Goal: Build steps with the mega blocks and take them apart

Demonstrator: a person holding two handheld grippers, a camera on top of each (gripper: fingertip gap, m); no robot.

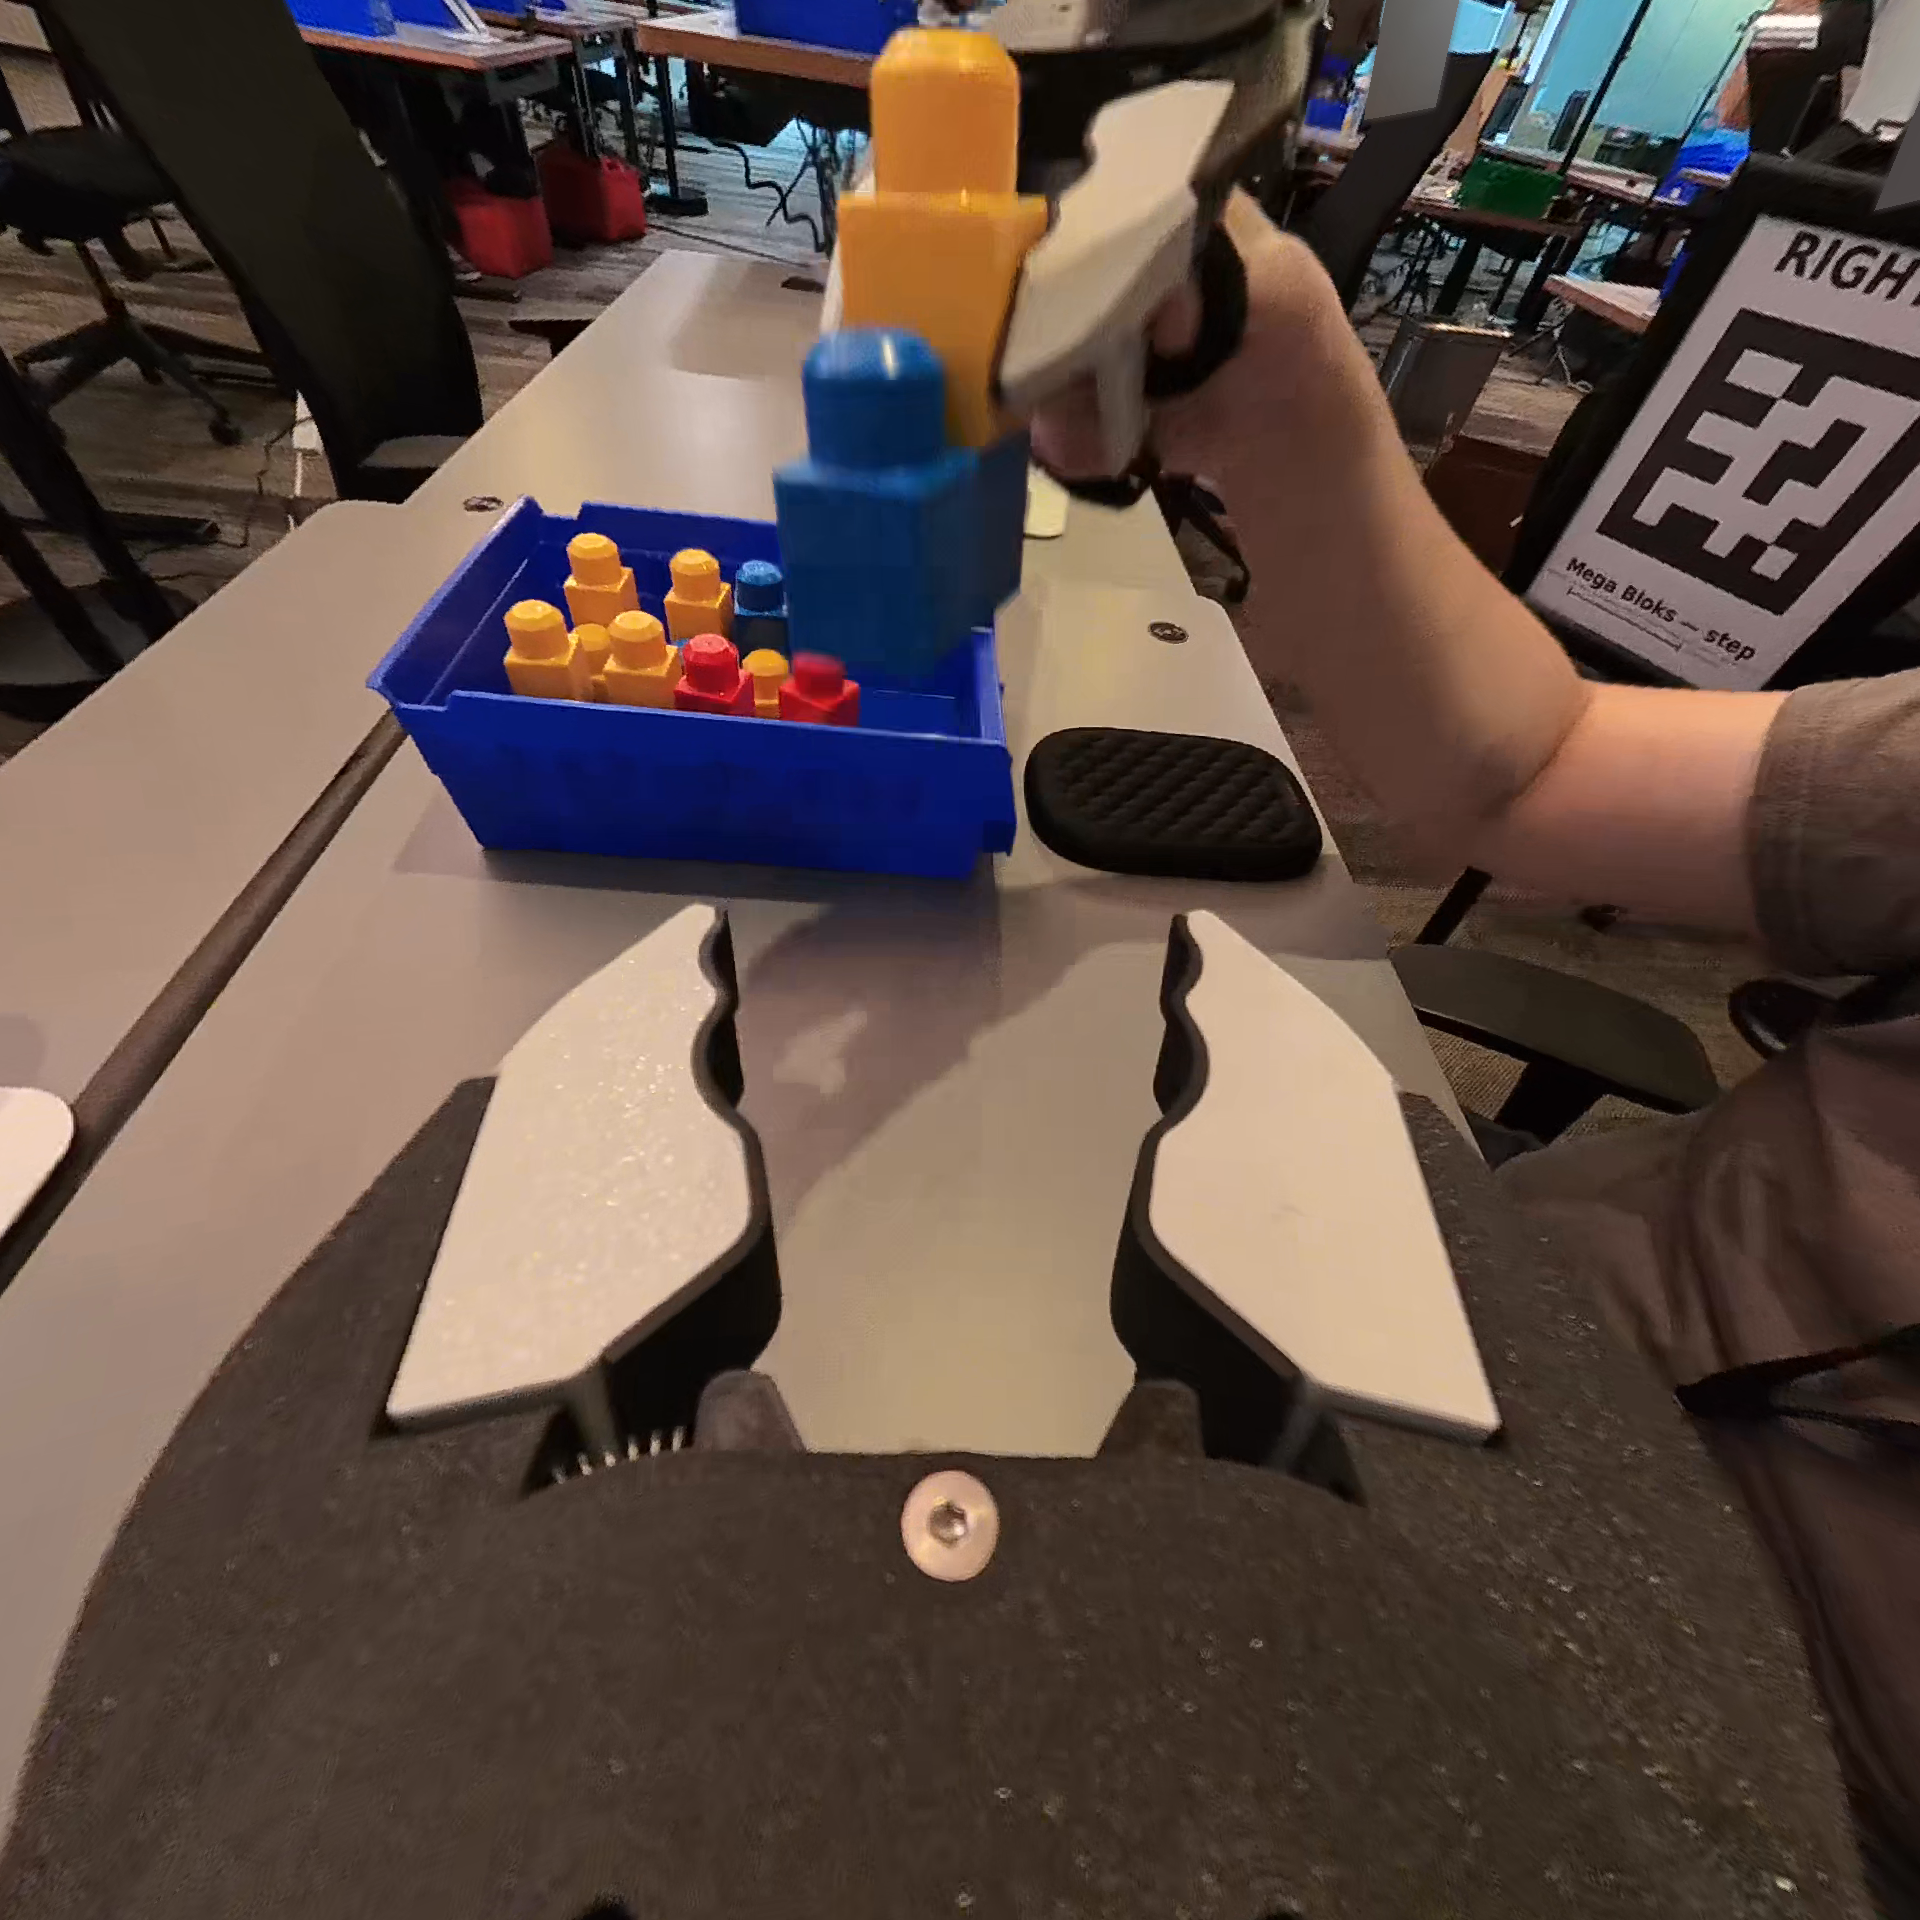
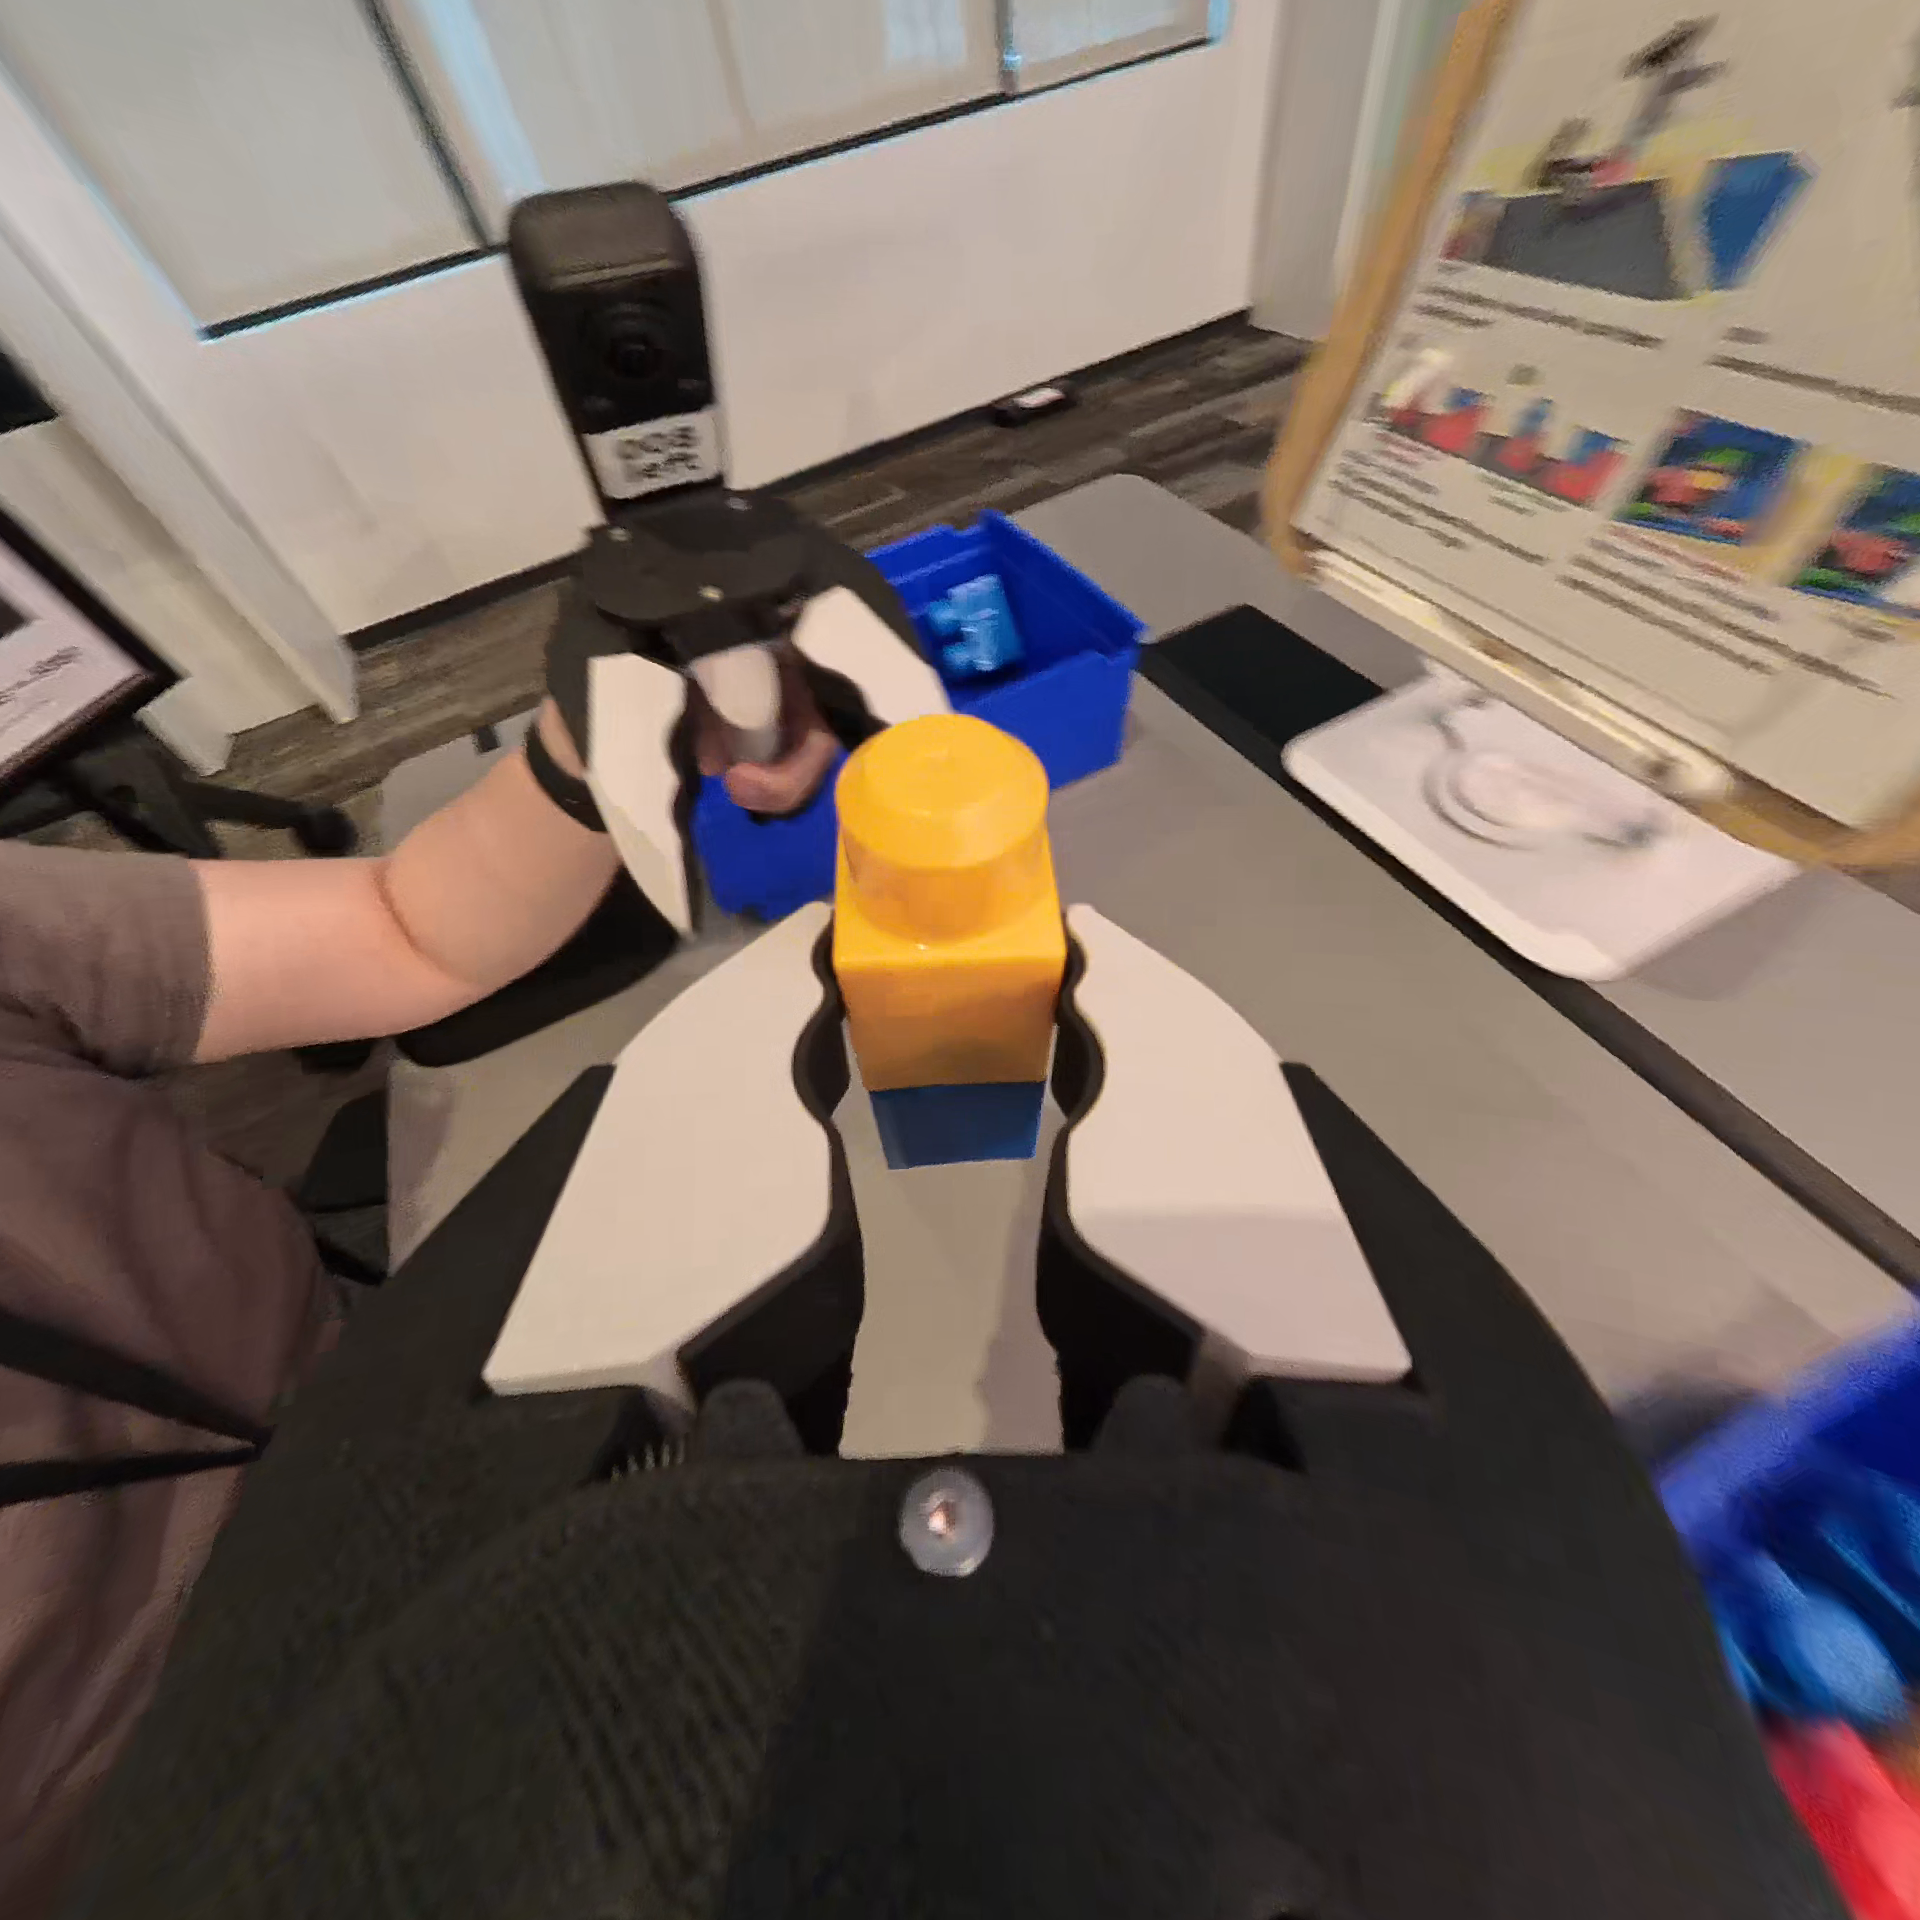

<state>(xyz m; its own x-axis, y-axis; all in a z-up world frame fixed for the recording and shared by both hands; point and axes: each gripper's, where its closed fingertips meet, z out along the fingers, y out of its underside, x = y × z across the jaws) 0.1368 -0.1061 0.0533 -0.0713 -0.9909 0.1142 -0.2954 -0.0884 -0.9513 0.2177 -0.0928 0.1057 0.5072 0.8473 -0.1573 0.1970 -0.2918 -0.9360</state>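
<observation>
The right gripper is closed on a yellow block, its fingers pressing the block's two flat sides, stud pointing away from the camera. A blue block is stuck to the yellow one's underside, and the joined pair hangs in the air above the grey bench, touching nothing else. In the left wrist view the same pair shows as a step, the blue block lower and offset towards the camera from the yellow block, held above the near right corner of a blue bin.

The left gripper is wide open and holds nothing; bare bench lies between its fingers and ahead of them up to the bin's front wall. That bin holds loose yellow, red and blue blocks clustered towards its left and middle. A black pad lies just beside the bin's right wall, near the bench's right edge.

In the right wrist view a second blue bin sits beyond the left gripper, towards the bench's far end, with a light blue piece in it. A white base carrying an instruction board stands across a dark seam to the right.
</observation>
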